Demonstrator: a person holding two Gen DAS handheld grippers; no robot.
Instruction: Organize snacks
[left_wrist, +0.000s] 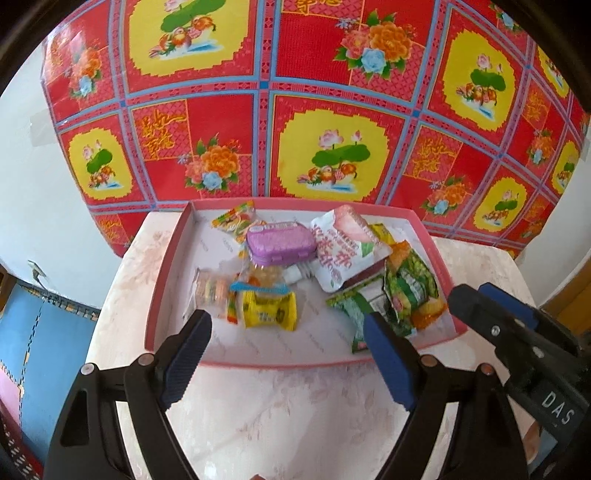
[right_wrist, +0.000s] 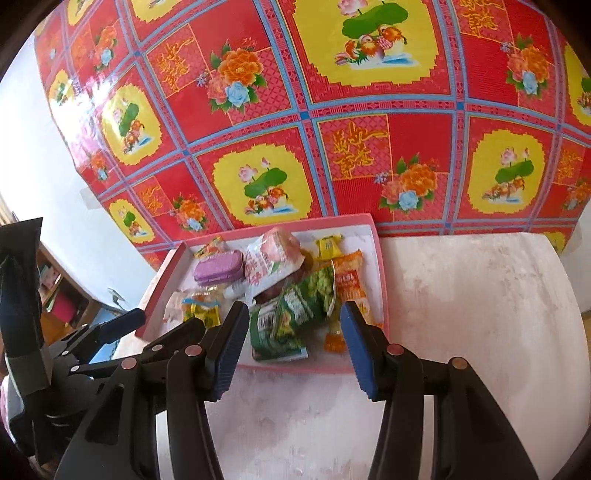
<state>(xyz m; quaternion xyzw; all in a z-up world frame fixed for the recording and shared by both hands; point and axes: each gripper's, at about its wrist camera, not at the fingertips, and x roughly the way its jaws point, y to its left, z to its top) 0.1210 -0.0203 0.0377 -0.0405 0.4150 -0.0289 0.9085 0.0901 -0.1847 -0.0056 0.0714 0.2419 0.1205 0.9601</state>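
Observation:
A shallow pink tray (left_wrist: 166, 280) (right_wrist: 380, 266) on a pale marbled table holds several snacks: a purple tin (left_wrist: 280, 242) (right_wrist: 219, 266), a white and pink pouch (left_wrist: 343, 247) (right_wrist: 273, 258), green packets (left_wrist: 406, 288) (right_wrist: 295, 314), a yellow packet (left_wrist: 269, 308) (right_wrist: 205, 314) and an orange packet (right_wrist: 351, 284). My left gripper (left_wrist: 288, 332) is open and empty, just before the tray's near rim. My right gripper (right_wrist: 291, 325) is open and empty, its fingers on either side of the green packets in view. The right gripper also shows in the left wrist view (left_wrist: 491, 301).
A red, yellow and blue flowered cloth (left_wrist: 295, 92) hangs on the wall behind the table. Bare tabletop (right_wrist: 480, 295) lies right of the tray. A blue mat (left_wrist: 48, 350) covers the floor at left, and a shelf (right_wrist: 55, 291) stands there.

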